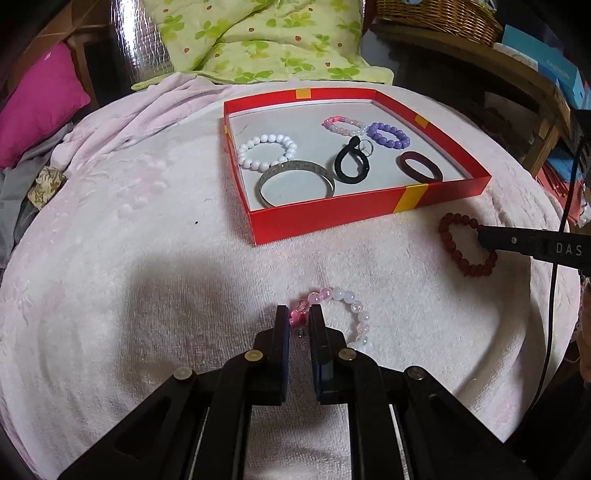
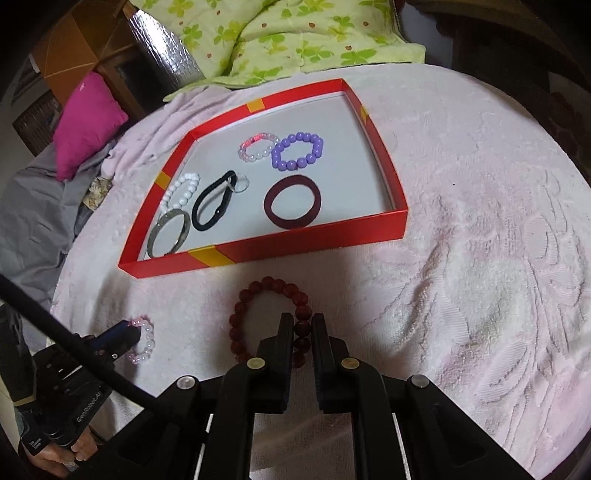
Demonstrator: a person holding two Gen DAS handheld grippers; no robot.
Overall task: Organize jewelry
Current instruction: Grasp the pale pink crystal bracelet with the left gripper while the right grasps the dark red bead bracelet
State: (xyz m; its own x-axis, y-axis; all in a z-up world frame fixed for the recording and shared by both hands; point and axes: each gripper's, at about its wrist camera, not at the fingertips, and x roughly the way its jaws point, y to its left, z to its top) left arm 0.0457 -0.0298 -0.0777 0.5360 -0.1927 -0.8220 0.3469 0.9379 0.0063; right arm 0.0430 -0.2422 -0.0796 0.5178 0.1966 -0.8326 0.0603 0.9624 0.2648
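A red box lid [image 1: 325, 216] [image 2: 280, 247] on the pink towel holds a white bead bracelet [image 1: 266, 151], a silver bangle [image 1: 295, 182], a black hair tie [image 1: 351, 162], a purple bead bracelet [image 1: 389, 136], a pink-white bracelet [image 1: 343, 125] and a maroon band [image 1: 419, 166]. My left gripper [image 1: 298, 321] is shut on a pink and white bead bracelet [image 1: 347, 306] lying on the towel; it also shows in the right wrist view [image 2: 146, 341]. My right gripper [image 2: 302, 328] is shut on a dark red bead bracelet [image 2: 266, 295], which also shows in the left wrist view [image 1: 461, 247].
The pink towel [image 1: 147, 258] covers a round surface. A green floral quilt [image 1: 258, 37] and a magenta cushion [image 1: 37, 103] lie behind it. A wicker basket [image 1: 439, 14] and boxes stand on shelves at the right.
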